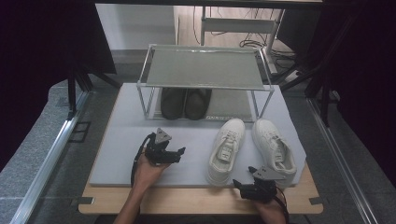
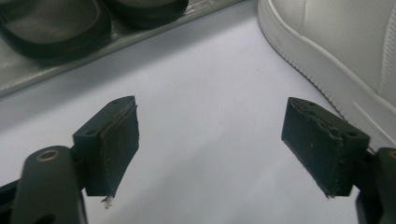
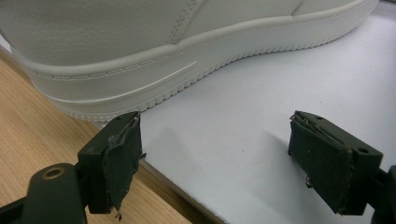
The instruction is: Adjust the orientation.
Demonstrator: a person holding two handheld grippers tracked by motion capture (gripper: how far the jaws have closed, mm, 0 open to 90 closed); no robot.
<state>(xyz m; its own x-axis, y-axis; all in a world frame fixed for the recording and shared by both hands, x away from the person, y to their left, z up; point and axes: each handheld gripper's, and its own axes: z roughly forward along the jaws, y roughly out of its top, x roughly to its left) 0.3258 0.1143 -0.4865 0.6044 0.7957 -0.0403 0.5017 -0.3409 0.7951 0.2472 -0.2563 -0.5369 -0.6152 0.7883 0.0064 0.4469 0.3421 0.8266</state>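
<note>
Shoes half sorted: dark pair [image 1: 185, 102] sits on the rack's lower shelf [image 1: 233, 105], white sneakers [image 1: 227, 149] wait on the mat [image 1: 121, 140], left gripper [image 1: 180, 151] and right gripper [image 1: 240, 184] both gape empty.

- Rack [image 1: 205, 67] at back of mat [image 1: 121, 140] on surface [image 1: 187, 200].
- Dark shoes [image 1: 185, 102] on rack's lower shelf.
- Sneaker pair [image 1: 250, 147] before rack, right of left hand-held gripper [image 1: 180, 152].

From above the near edge, we look forward and down across the grey mat [image 1: 126, 135]. Both gripper views sit low and close over it, sharing the left white sneaker [image 1: 226, 150] with the high view.
</note>
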